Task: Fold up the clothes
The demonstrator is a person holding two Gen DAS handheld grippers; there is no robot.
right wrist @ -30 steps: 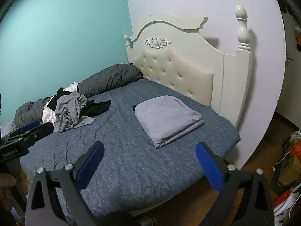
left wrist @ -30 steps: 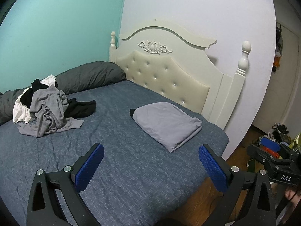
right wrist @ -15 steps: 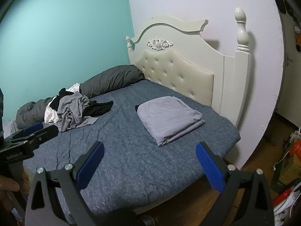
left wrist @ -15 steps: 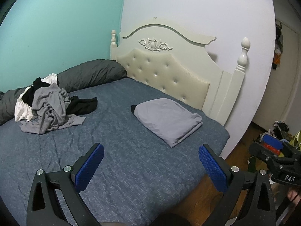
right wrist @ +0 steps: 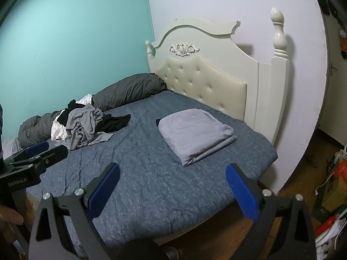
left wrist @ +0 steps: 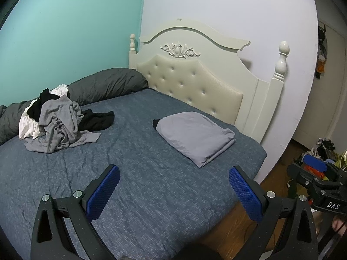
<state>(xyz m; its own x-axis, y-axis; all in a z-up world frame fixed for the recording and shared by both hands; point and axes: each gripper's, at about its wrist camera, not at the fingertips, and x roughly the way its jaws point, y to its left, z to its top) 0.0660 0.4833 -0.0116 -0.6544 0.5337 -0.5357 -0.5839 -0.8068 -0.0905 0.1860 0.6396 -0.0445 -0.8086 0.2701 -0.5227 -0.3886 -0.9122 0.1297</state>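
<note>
A folded light grey garment (left wrist: pixel 195 137) (right wrist: pixel 196 135) lies flat on the blue bedspread (left wrist: pixel 134 173) (right wrist: pixel 147 173) near the headboard. A loose heap of grey, black and white clothes (left wrist: pixel 58 121) (right wrist: pixel 86 125) sits at the far left of the bed. My left gripper (left wrist: pixel 173 179) hangs open over the bed's near edge, nothing between its blue pads. My right gripper (right wrist: pixel 172 178) is open too, empty, above the near edge. Each gripper shows at the side of the other's view: the right one (left wrist: pixel 314 173), the left one (right wrist: pixel 36 151).
A cream tufted headboard (left wrist: pixel 195 80) with posts backs the bed. A dark grey rolled duvet (left wrist: pixel 104 86) lies along the teal wall. Wooden floor (right wrist: pixel 292 186) and a clutter of bags and boxes (right wrist: pixel 334 186) lie to the right. A hand (right wrist: pixel 8 216) holds the left tool.
Both grippers have drifted slightly back and away from the bed, so the bed looks a little farther. Both stay open and empty. The clothes have not moved.
</note>
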